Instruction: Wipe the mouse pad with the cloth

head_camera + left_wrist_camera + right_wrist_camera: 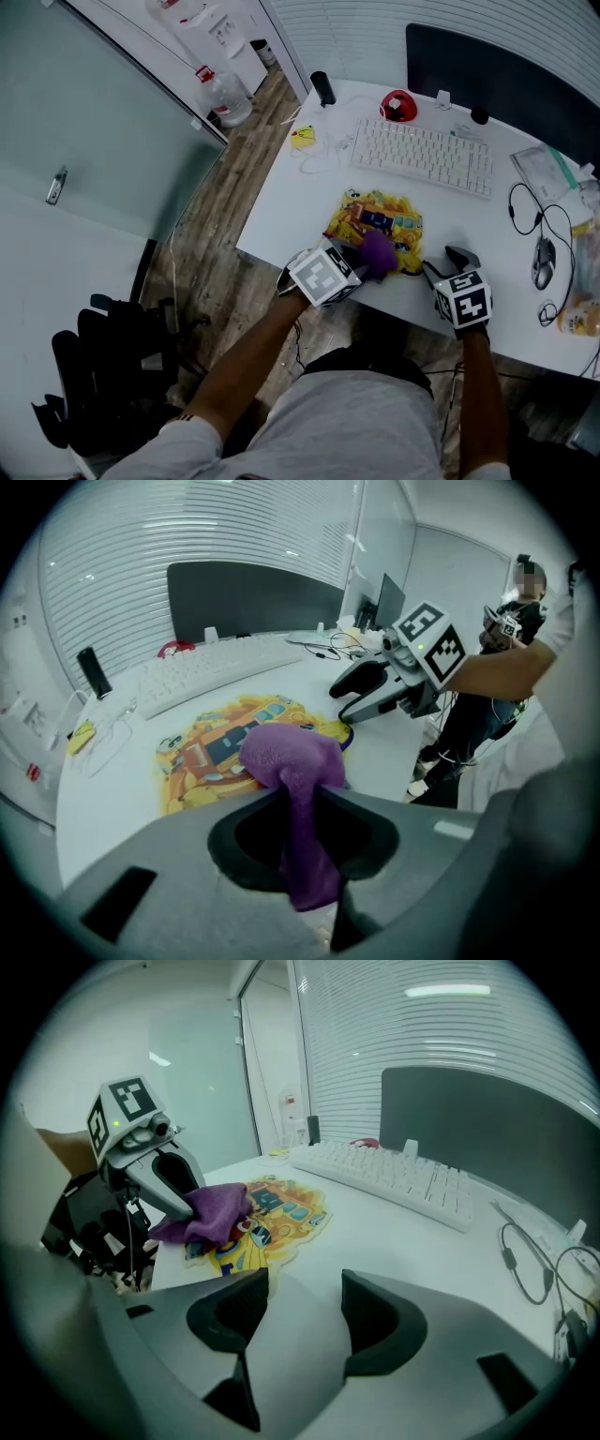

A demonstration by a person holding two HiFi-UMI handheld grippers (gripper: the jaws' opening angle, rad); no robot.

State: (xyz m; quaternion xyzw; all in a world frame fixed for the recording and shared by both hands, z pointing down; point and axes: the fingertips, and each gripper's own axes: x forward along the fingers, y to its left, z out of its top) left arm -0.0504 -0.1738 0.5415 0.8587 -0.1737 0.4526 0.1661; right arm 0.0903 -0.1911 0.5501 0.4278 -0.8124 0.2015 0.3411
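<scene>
Two tongs — left tongs (298, 803) tight on purple cloth (286, 757) over mouse pad (202, 752); right tongs (302, 1302) agape, empty

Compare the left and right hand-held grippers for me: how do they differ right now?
The left hand-held gripper is shut on the purple cloth; the right hand-held gripper has its jaws apart with nothing between them. The left one holds the cloth at the near part of the mouse pad; the right one is over bare desk beside the pad. Both are at the desk's near edge.
</scene>
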